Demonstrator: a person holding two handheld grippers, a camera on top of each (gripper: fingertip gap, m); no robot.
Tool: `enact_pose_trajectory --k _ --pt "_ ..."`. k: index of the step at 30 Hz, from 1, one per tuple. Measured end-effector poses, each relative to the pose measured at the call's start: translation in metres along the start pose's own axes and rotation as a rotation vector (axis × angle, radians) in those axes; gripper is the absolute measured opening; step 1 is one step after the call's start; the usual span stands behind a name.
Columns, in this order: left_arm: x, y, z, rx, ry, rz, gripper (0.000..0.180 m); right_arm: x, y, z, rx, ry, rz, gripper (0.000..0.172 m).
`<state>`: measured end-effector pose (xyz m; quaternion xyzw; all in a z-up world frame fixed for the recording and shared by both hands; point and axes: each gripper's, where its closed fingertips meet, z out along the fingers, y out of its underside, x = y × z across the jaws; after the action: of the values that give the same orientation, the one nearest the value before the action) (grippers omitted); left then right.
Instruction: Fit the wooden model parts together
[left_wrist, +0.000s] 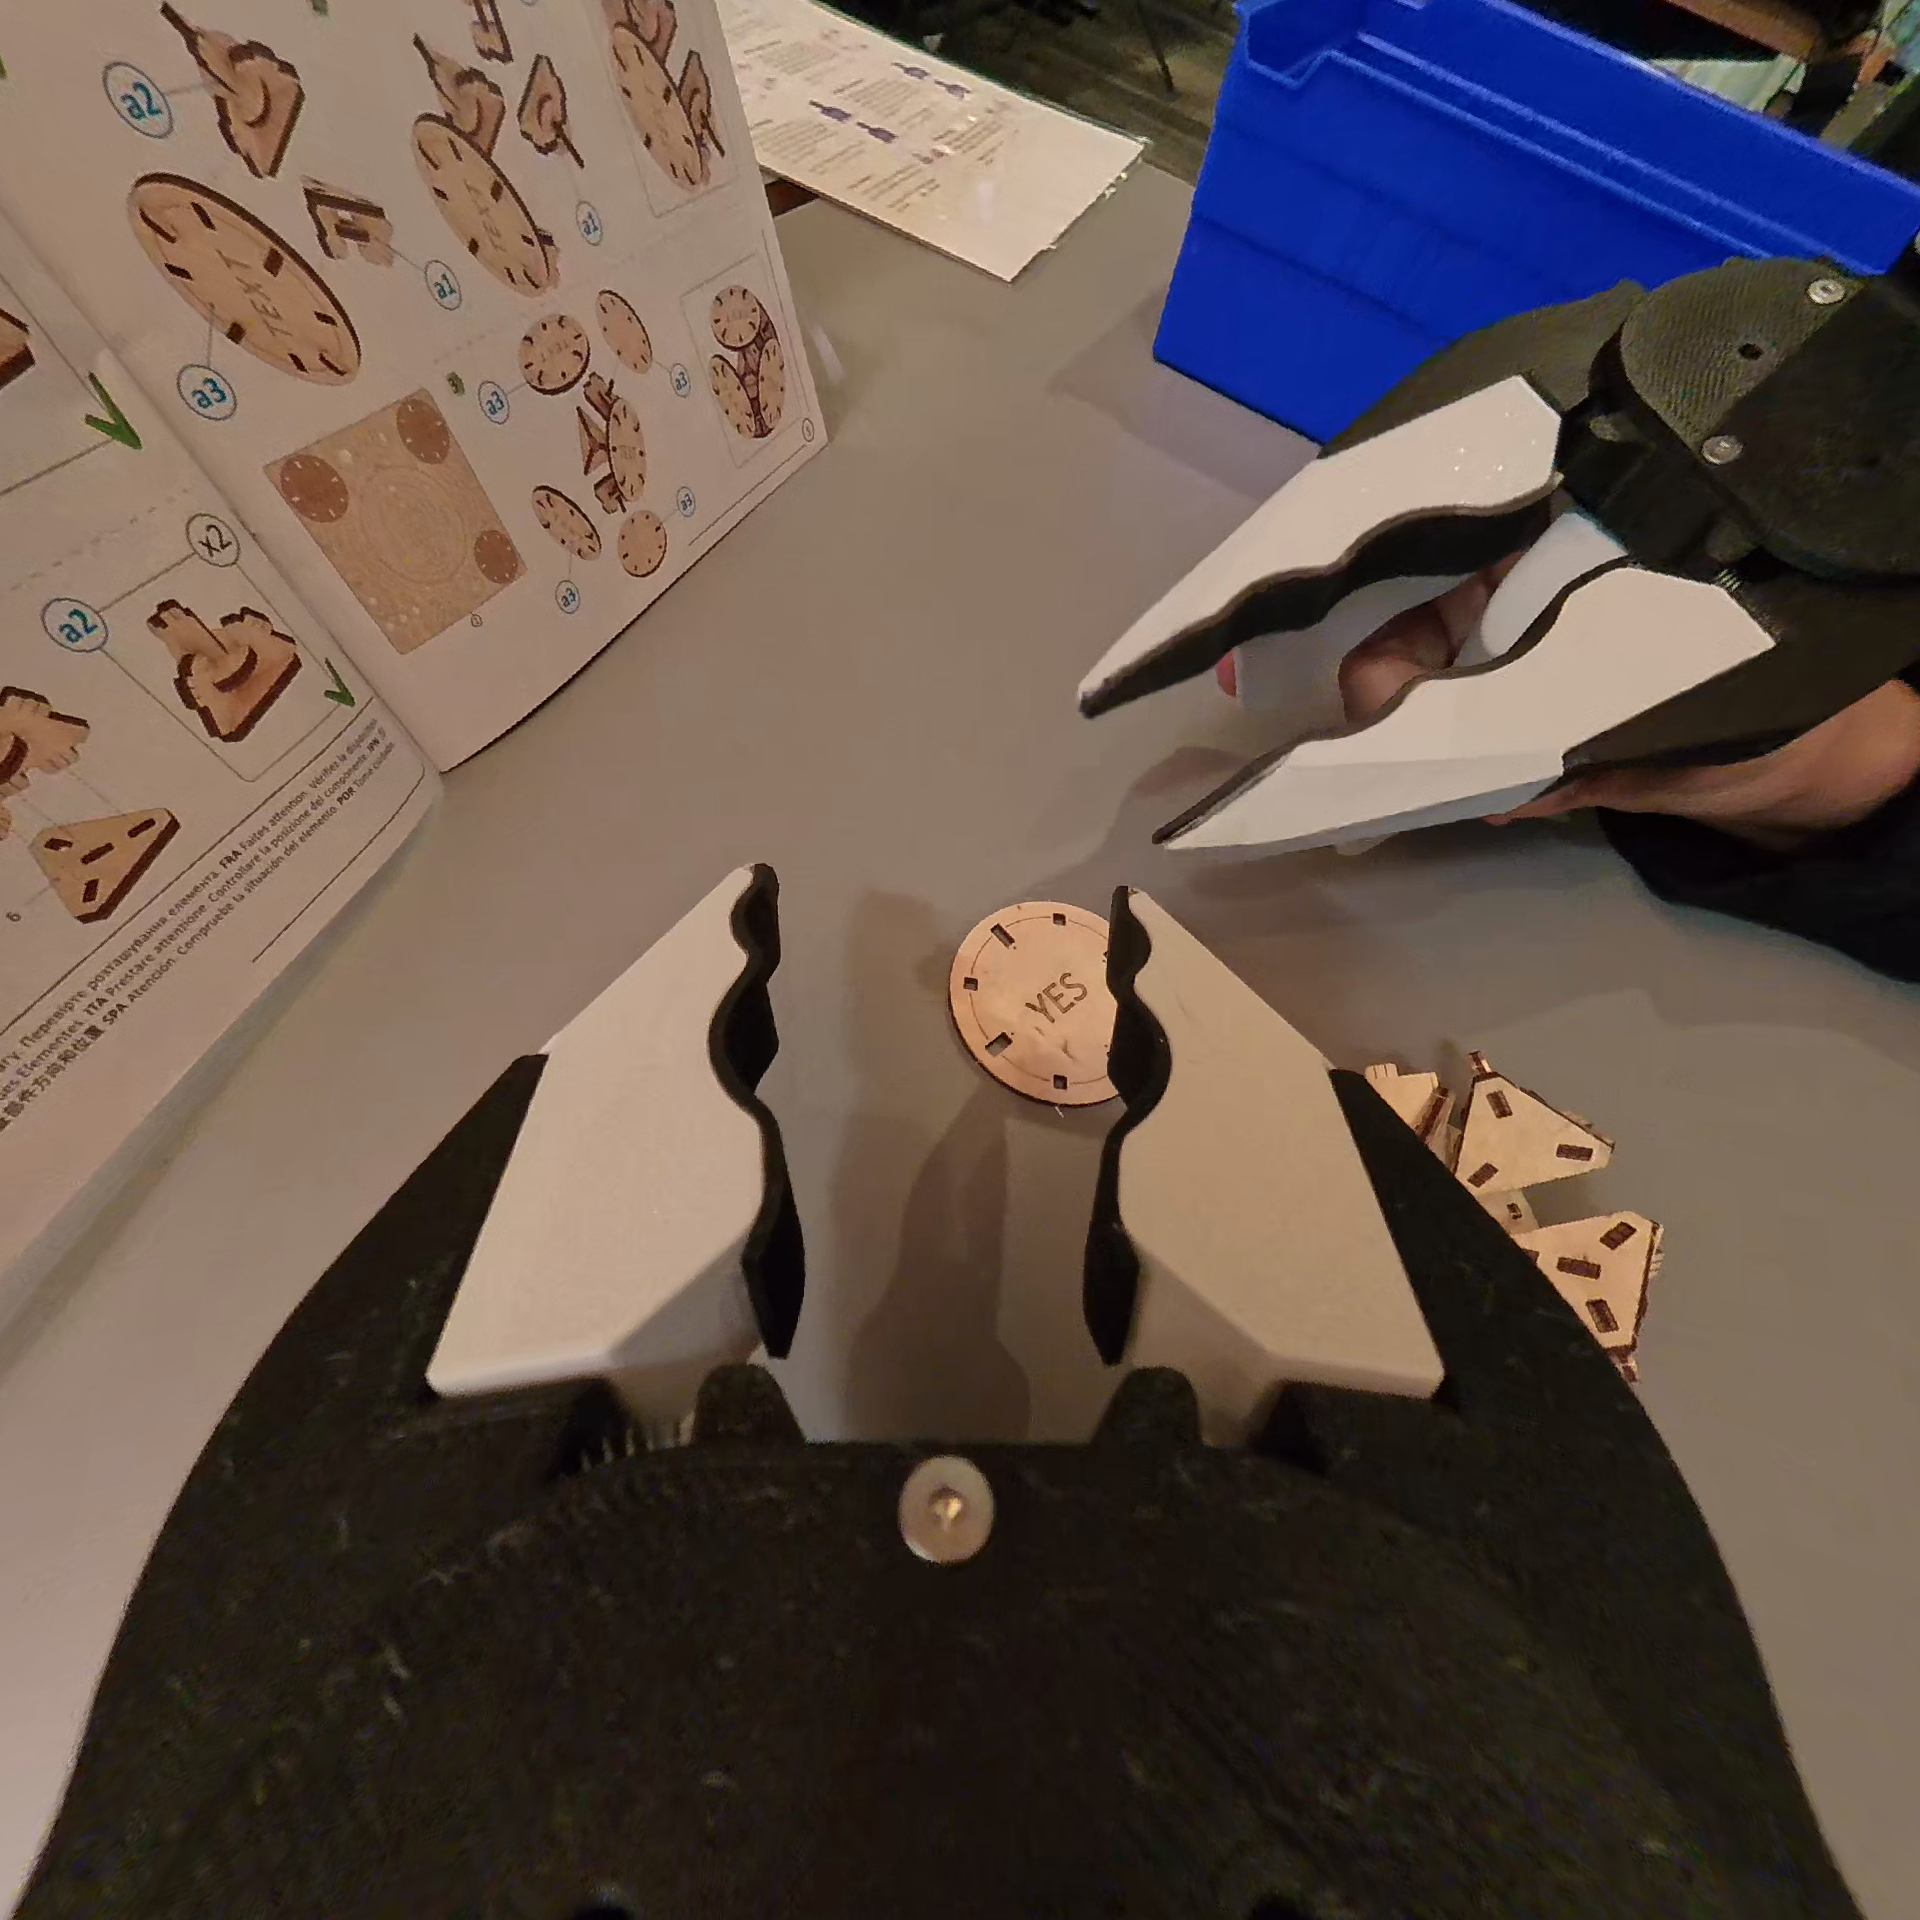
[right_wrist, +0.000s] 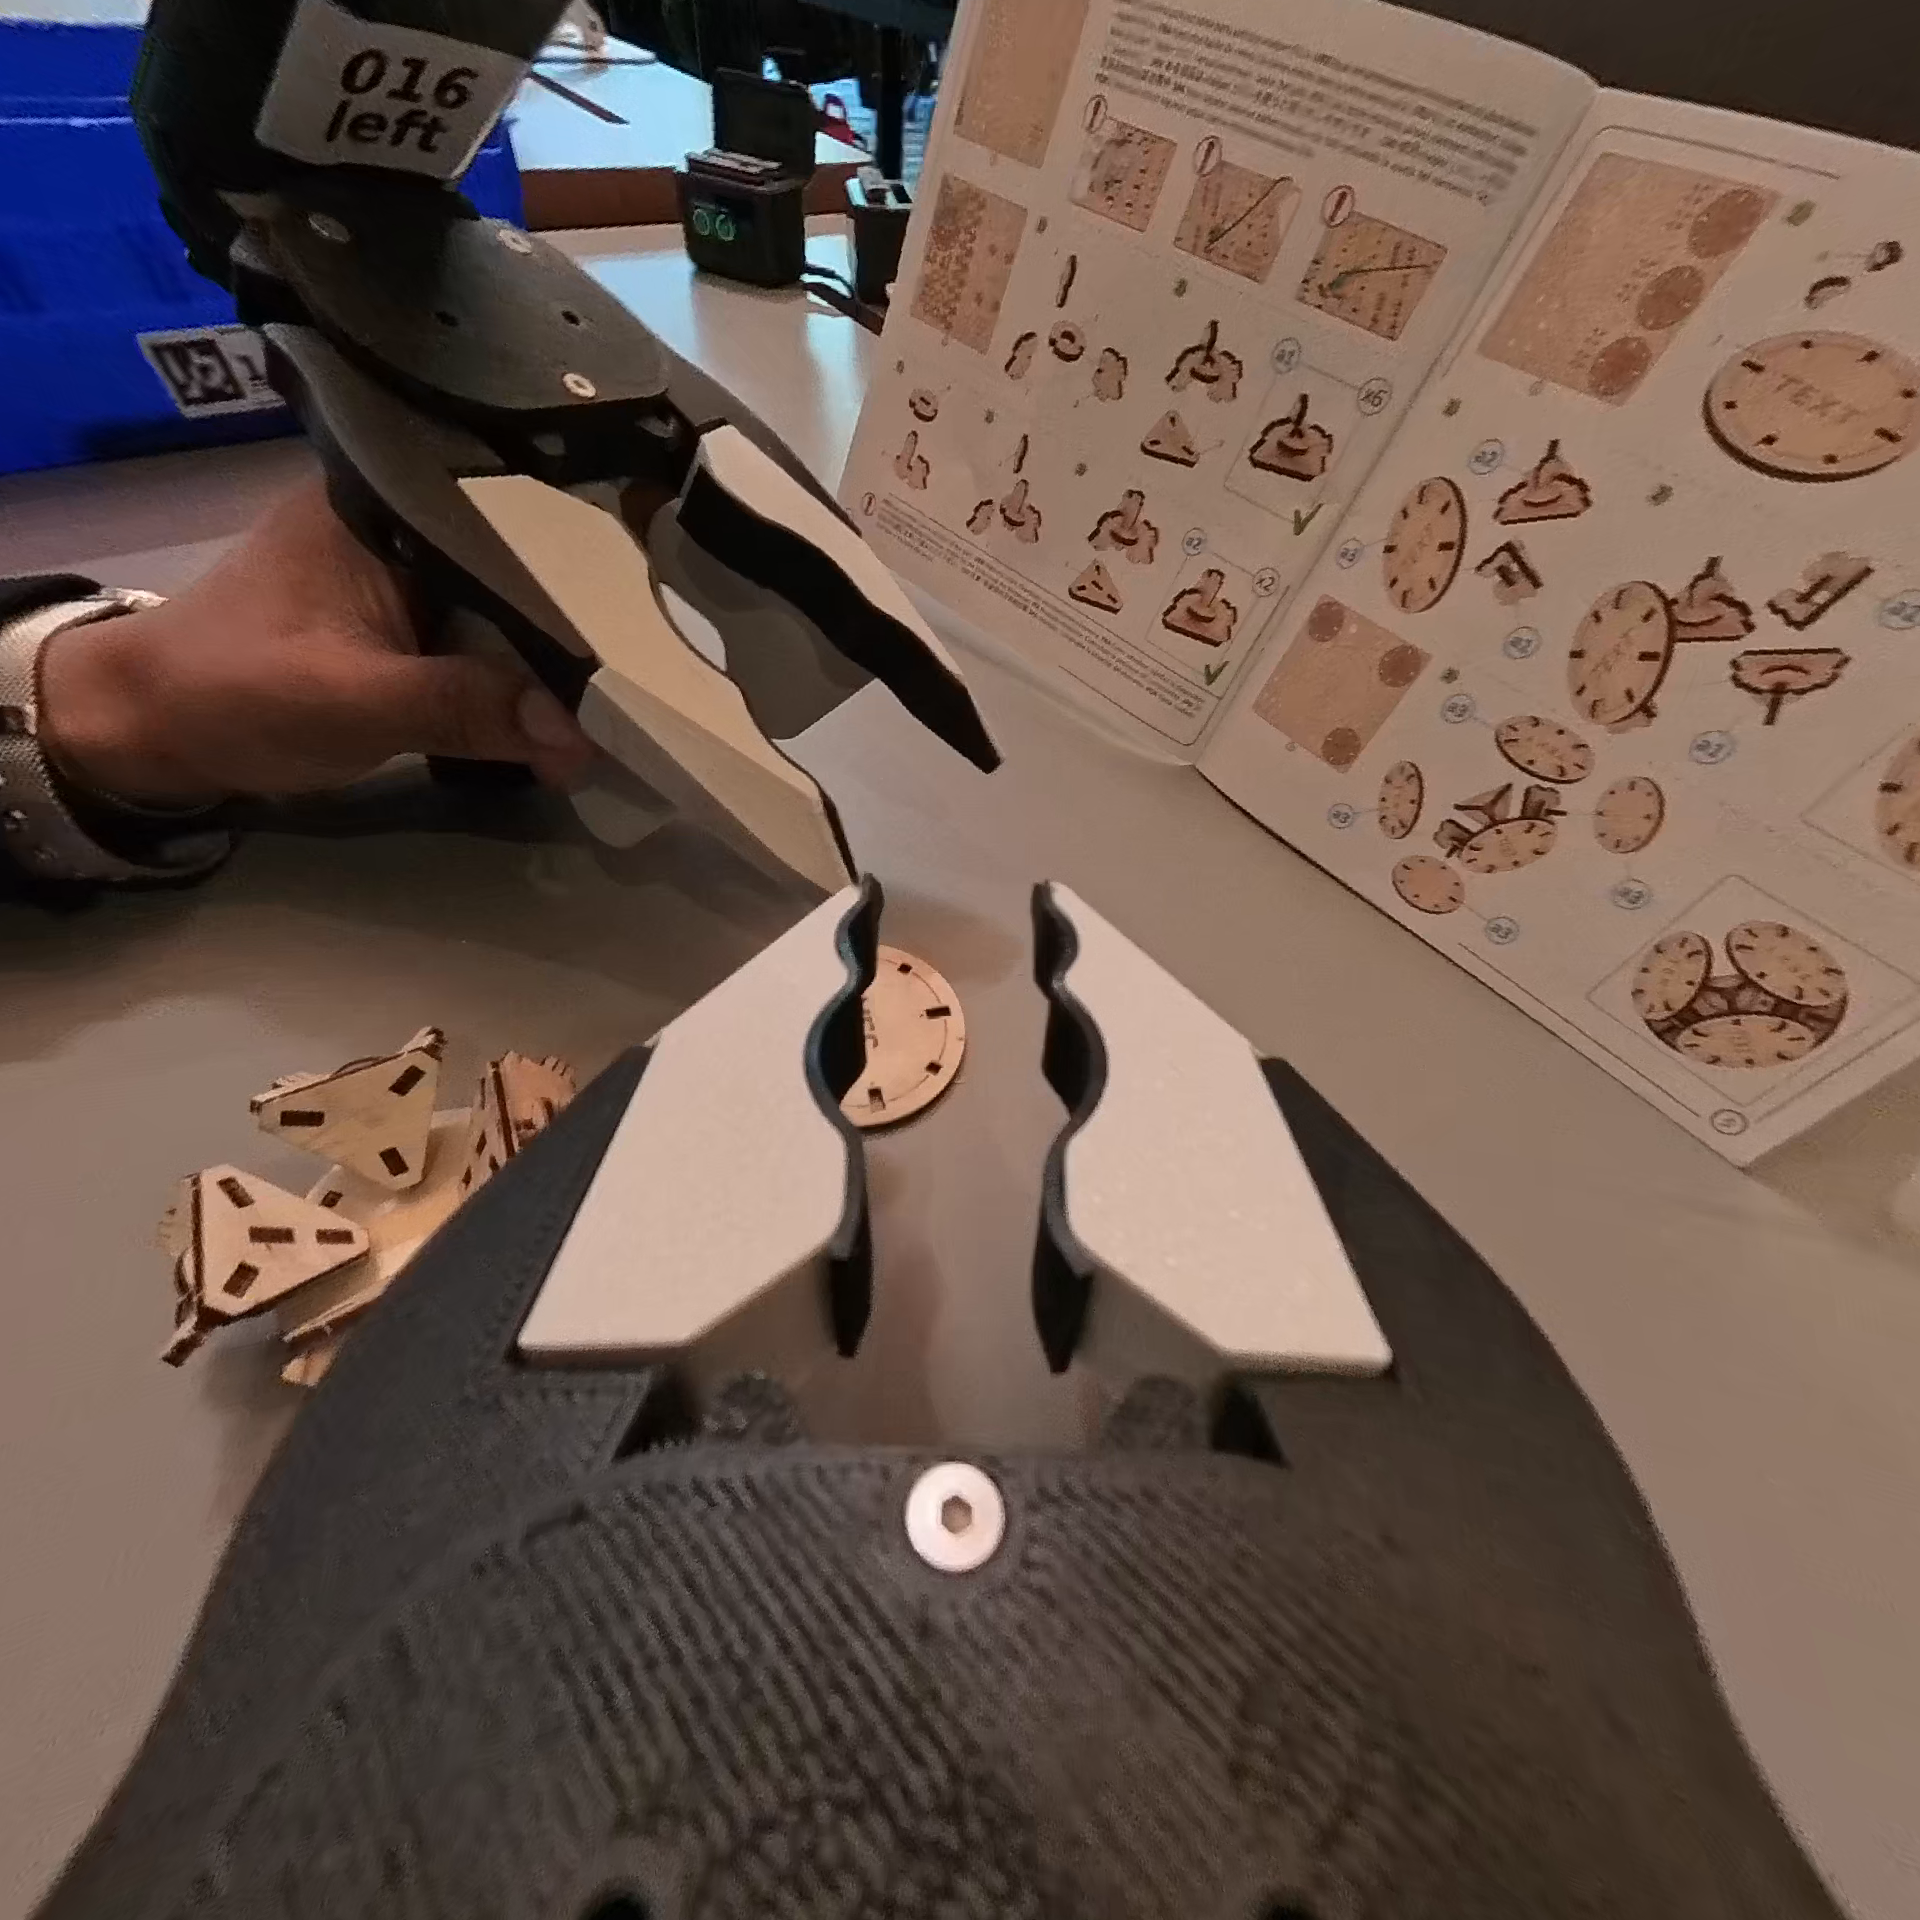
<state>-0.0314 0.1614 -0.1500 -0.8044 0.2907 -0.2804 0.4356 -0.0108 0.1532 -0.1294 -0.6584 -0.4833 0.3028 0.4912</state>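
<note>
The left tool (left_wrist: 940, 894) hangs low over the grey surface (left_wrist: 935, 623) with its jaws spread wide and nothing between the pads. A round wooden disc (left_wrist: 1029, 1003) lies flat on the surface just under its right fingertip (left_wrist: 1127, 935), which covers one edge of the disc; whether that tip touches the wood cannot be told. The right tool (right_wrist: 951, 899) comes from the other side, its jaws parted less widely and also without load. In its own view the same disc (right_wrist: 914, 1039) lies partly under its left finger (right_wrist: 857, 935).

Beside the disc, close to both tools, a small heap of triangular wooden pieces (right_wrist: 312, 1174) with slots rests on the surface. An open instruction booklet (left_wrist: 416, 364) stands behind, and a blue bin (left_wrist: 1455, 208) is further back. A hand (right_wrist: 260, 665) holds the left tool.

The disc is thin and flat, so it seems hard to pinch from above. A good way is probably to bring one fingertip low against its rim, let the other tool steady the far side, and close slowly so the disc does not slide away.
</note>
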Motion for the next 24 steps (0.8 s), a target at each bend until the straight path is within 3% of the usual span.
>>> enact_pose_trajectory --k 5,11,17,19,24 --pt "0.000 -0.001 -0.001 0.005 -0.004 0.003 0.061 0.032 0.005 -0.009 -0.005 0.130 0.118 0.073" --pt "0.000 -0.001 -0.001 0.005 -0.005 0.001 0.061 0.081 0.051 -0.024 -0.244 0.341 0.156 0.122" --pt "-0.001 -0.001 -0.001 0.007 -0.005 -0.003 0.061 0.087 0.080 -0.026 -0.402 0.350 0.220 0.140" --pt "-0.001 -0.001 -0.001 0.007 -0.004 -0.006 0.061 0.086 0.089 -0.025 -0.458 0.341 0.242 0.153" --pt "-0.001 -0.001 -0.001 0.011 -0.001 -0.013 0.061 0.086 0.094 -0.026 -0.474 0.319 0.285 0.155"
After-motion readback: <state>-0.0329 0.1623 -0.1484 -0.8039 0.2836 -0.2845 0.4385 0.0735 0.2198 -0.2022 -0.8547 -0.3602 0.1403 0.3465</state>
